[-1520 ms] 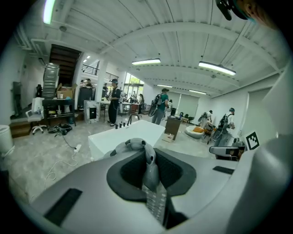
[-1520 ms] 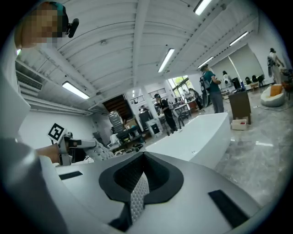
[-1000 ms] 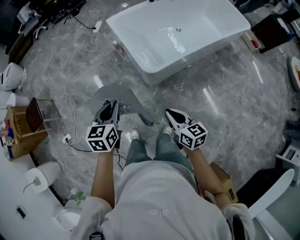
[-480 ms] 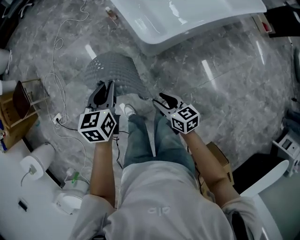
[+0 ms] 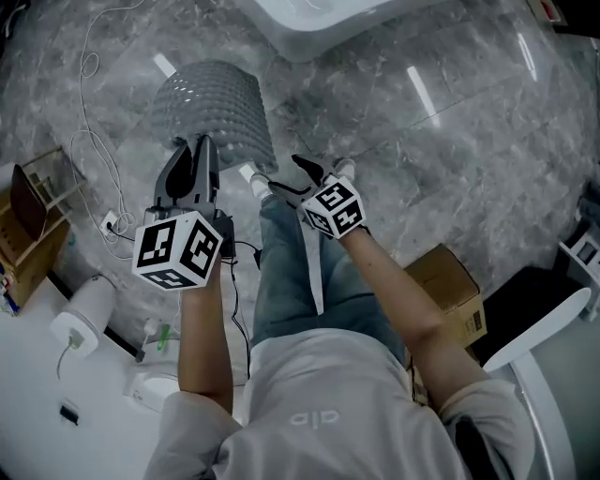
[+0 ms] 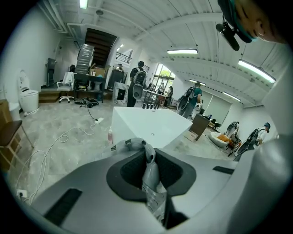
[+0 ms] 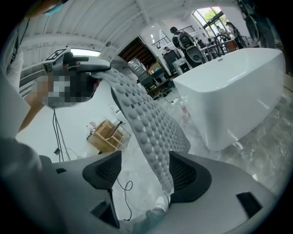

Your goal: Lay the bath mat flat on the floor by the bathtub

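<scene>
The grey dimpled bath mat (image 5: 212, 105) hangs over the marble floor just short of the white bathtub (image 5: 309, 21). My left gripper (image 5: 194, 161) is shut on one edge of the mat (image 6: 152, 170), which bunches between its pads. My right gripper (image 5: 292, 176) is open beside the mat's near right corner. Its jaws have just been opening. In the right gripper view the mat (image 7: 147, 130) runs down between the wide pads, close to the right one, and neither pad presses on it. The left gripper (image 7: 78, 68) shows there holding the mat's upper end.
The person's legs and shoes (image 5: 258, 183) stand directly under the grippers. A cardboard box (image 5: 452, 292) sits at the right, a white cable (image 5: 86, 141) and a wooden rack (image 5: 30, 217) at the left. A white roll (image 5: 81, 323) stands near the lower left.
Both grippers have dropped lower and nearer the floor. The right gripper's jaws have gone from shut to wide open. The mat now hangs from the left gripper alone.
</scene>
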Motion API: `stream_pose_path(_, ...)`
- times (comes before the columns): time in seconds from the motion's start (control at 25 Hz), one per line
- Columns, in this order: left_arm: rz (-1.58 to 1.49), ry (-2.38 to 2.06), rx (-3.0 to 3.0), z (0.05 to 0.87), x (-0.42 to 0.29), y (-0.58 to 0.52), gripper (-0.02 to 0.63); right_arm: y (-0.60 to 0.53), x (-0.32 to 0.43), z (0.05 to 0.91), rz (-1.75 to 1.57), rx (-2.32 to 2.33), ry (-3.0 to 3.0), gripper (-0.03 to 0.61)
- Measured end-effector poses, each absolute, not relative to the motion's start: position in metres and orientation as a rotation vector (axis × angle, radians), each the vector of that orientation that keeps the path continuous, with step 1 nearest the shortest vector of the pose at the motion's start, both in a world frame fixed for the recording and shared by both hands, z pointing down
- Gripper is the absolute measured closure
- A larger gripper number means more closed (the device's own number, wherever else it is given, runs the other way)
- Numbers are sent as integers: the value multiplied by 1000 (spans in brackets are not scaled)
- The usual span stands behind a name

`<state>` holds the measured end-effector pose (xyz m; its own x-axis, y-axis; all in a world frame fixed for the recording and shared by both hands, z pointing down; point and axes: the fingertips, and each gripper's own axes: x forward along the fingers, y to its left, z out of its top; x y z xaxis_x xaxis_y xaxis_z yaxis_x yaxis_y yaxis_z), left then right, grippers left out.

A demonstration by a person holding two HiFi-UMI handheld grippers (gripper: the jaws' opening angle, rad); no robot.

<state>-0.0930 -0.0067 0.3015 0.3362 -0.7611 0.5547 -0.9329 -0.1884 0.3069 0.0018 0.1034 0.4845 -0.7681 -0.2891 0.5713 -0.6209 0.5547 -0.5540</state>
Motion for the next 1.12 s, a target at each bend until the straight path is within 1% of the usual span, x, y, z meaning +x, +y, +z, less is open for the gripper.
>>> stream_pose_path(0.16,372,-1465,2002,325,-106,-4,558,106,-26,538,1112,768,-2322,242)
stream_pose_path(0.36,330,-1471,1978,350,-129,0,558,110,-49,616,1264,821,-2219,242)
stream_pose_path(0.48,329,-1482,1966,364,-138,1,558,117,-66,655,1268,808,-2182,241)
stream_pose_path(0.76,362,-1457,1951,396,-169,10,558,122,-80,735,1345,934,-2047,255)
stream_pose_path(0.84,380,-1451,1951,405,-178,15,558,123,-85,750,1359,950,-2040,278)
stream_pose_path(0.92,400,-1450,1952,415,-185,20,558,119,-86,759,1360,992,-2040,357)
stream_pose_path(1.0,423,-1452,1956,424,-192,24,560,113,-86,765,1353,1041,-2044,464)
stream_pose_path(1.04,434,-1452,1959,427,-195,26,560,111,-86,766,1347,1061,-2043,497)
stream_pose_path(1.12,453,-1450,1961,432,-204,29,560,107,-81,767,1324,1101,-2034,522)
